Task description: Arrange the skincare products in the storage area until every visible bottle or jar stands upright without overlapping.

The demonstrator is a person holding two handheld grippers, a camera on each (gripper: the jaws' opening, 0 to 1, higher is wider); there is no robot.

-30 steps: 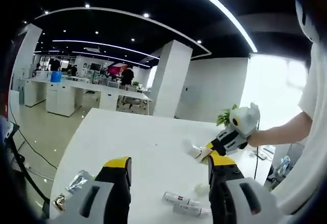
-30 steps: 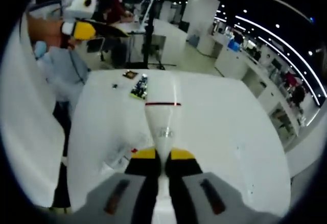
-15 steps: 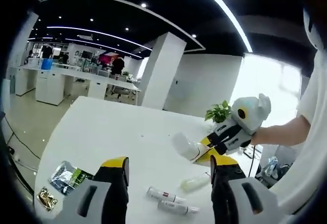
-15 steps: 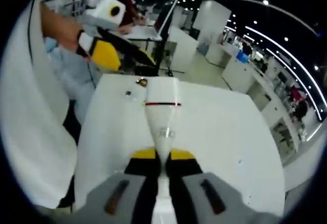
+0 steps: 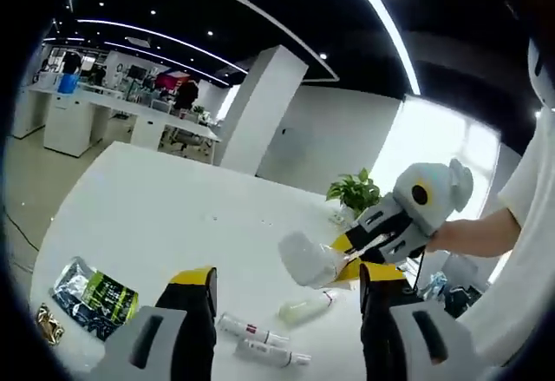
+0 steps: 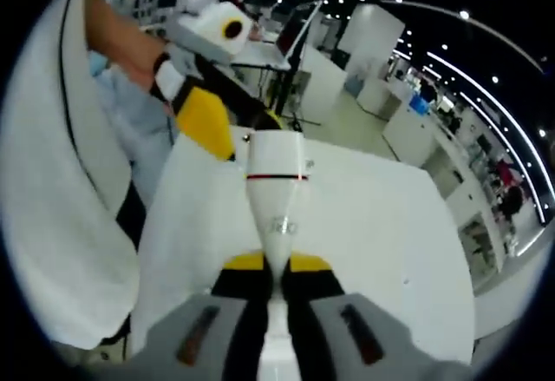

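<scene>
Overhead of the white surface (image 5: 147, 216), the right hand-held gripper (image 6: 276, 270) clenches a white tube (image 6: 276, 192) by its narrow end. Meanwhile the left hand-held gripper (image 5: 286, 290) stands released above three small tubes (image 5: 260, 342) lying flat.

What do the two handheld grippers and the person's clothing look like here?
The left gripper has black jaws tipped in yellow on a grey body. The right gripper looks the same: yellow tips, black jaws, grey housing with dark slots. The person wears a white short sleeve.
</scene>
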